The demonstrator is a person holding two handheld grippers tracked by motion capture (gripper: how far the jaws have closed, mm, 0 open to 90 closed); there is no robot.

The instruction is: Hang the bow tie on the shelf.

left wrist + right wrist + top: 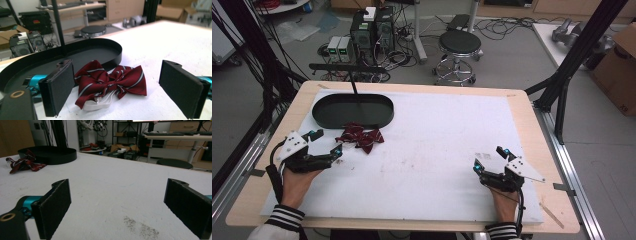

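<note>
A dark red bow tie with grey stripes (360, 137) lies on the white mat, just in front of a black oval tray (352, 111). My left gripper (328, 142) stands open a little to the left of the bow tie, jaws wide apart and pointing at it. In the left gripper view the bow tie (110, 82) lies between and beyond the two pads, with its white strap under it; nothing touches it. The tray's rim (117, 51) curves behind it. My right gripper (490, 159) rests open at the mat's right side with nothing between its jaws. From there the bow tie (25, 163) and tray (50, 155) are far off.
The white mat (432, 150) covers most of the wooden table (532, 125). A black post (354, 87) rises by the tray. A stool (459, 45), computers and cables stand on the floor beyond the table. A smudge (142, 227) marks the mat near the right gripper.
</note>
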